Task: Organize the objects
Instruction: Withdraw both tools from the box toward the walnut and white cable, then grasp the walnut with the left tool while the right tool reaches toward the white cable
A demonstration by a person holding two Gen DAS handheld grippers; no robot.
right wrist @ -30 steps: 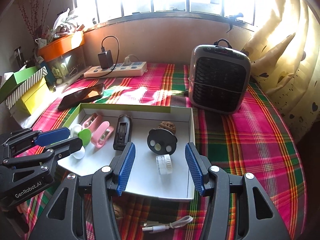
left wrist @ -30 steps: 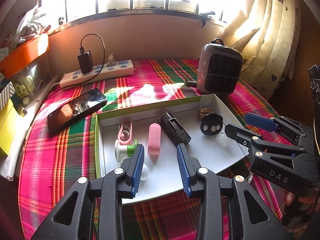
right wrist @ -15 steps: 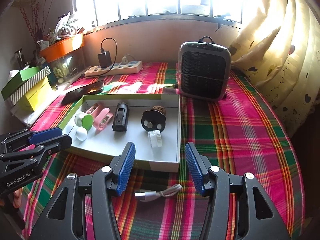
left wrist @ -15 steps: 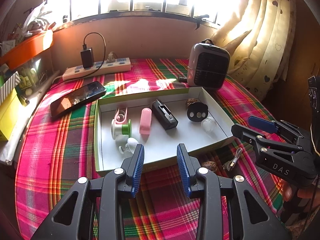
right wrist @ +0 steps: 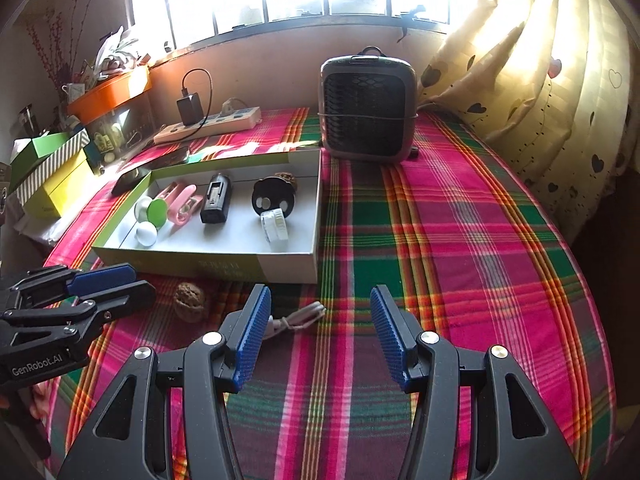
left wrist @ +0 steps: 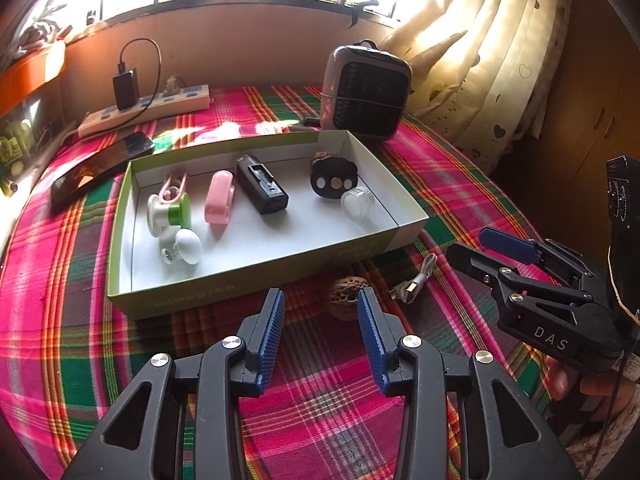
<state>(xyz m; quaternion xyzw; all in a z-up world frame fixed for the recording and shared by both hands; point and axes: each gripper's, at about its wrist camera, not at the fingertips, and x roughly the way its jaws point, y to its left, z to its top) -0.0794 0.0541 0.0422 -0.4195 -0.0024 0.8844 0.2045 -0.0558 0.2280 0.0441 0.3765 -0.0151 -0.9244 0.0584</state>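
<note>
Looking down at the tabletop (left wrist: 60, 340) with its bright checked cloth, we see a shallow box (left wrist: 256, 276) with small things lying in it. Inside are a green and white knob (left wrist: 170, 210), a white knob (left wrist: 186, 245), a pink clip (left wrist: 219, 197), a black case (left wrist: 262, 188), a round black piece (left wrist: 332, 179) and a clear little jar (left wrist: 357, 204). A walnut (left wrist: 347, 299) sits on the cloth just outside the box's near wall, and a white cable (left wrist: 416, 284) lies beside it.

Our left gripper (left wrist: 320, 326) hangs over the cloth close to the walnut. Its jaws have just been opening, and nothing is between them. Our right gripper (right wrist: 320, 334) is open too and holds nothing. The cable lies just past its left finger. A small heater (right wrist: 368, 104) stands behind the box.
</note>
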